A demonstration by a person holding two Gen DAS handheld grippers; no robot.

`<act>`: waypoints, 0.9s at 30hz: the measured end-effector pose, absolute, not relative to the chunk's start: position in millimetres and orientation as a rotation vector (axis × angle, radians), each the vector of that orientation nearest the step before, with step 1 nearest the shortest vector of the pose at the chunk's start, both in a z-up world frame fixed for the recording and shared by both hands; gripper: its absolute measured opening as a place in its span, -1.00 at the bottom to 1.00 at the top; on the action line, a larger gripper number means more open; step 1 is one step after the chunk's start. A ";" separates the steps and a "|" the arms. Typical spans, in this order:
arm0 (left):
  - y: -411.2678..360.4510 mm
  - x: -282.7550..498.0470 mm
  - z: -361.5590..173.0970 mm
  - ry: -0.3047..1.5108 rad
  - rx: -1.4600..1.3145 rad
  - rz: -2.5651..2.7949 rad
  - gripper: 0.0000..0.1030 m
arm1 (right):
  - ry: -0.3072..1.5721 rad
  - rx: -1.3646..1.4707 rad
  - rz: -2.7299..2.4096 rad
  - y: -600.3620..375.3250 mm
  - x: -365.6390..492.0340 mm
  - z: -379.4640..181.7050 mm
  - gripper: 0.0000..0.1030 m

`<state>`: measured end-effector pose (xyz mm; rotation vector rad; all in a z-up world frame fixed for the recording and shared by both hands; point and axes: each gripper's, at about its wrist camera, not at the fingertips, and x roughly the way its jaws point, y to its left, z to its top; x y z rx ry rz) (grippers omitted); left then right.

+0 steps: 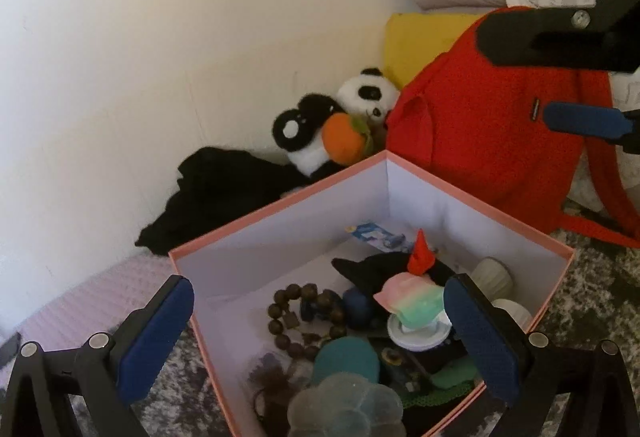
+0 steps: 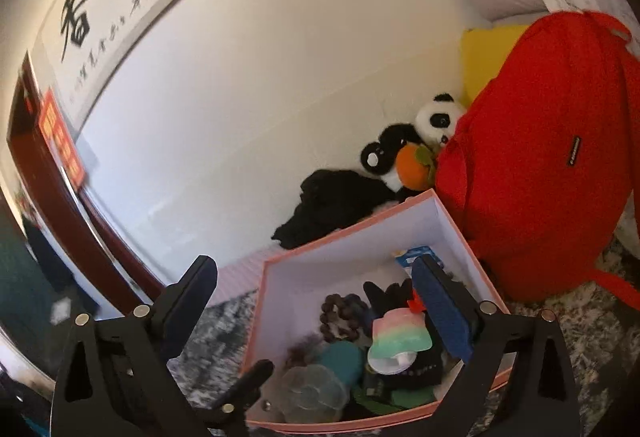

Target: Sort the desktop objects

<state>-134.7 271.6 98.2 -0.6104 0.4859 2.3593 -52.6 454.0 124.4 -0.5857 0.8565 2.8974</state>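
I hold my left gripper [image 1: 318,333] and my right gripper [image 2: 316,311] above the pink box [image 1: 280,221], both spread wide and grasping nothing, so by my reckoning a drop has been made or I am choosing what to lift. The sorted things lie heaped inside the box, likely because it is the one bin for small clutter: one bead bracelet [image 1: 298,313], one rainbow toy [image 1: 416,303] on a white disc, one clear cloud-shaped piece [image 1: 346,409] at the near wall, one teal pad [image 1: 346,359], one black cloth with a red tip [image 1: 420,259], and one blue card [image 1: 376,235] at the far corner. Two white round things [image 1: 494,273] sit against the right wall; I cannot tell what they are. Behind the box, against the wall, rest two plush pandas [image 1: 340,117], one black heap of fabric [image 1: 224,189], one red backpack [image 1: 480,141] and one yellow cushion [image 1: 416,41], seemingly not part of the sort.
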 end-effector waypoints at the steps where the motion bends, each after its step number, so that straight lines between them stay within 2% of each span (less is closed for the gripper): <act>1: 270.0 -133.4 97.4 0.483 -0.616 2.370 1.00 | 0.857 -0.585 2.888 455.6 -53.4 124.6 0.94; 7: 219.7 -104.1 114.4 0.420 -0.604 2.535 1.00 | 0.847 -0.583 2.874 455.4 -48.6 129.4 0.94; 14: 101.9 -48.3 131.3 0.305 -0.670 2.773 1.00 | 0.791 -0.540 2.925 423.5 -40.3 144.7 0.97; 21: -3.1 0.1 126.0 0.214 -0.663 3.031 1.00 | 0.592 -0.583 3.074 322.8 -42.3 150.1 0.99; 24: -35.6 4.1 113.3 0.176 -0.690 3.093 1.00 | 0.496 -0.671 3.140 264.6 -48.1 133.8 0.99; 27: -57.5 4.3 98.3 0.220 -0.713 3.151 1.00 | 0.404 -0.735 3.194 216.0 -44.8 109.8 0.99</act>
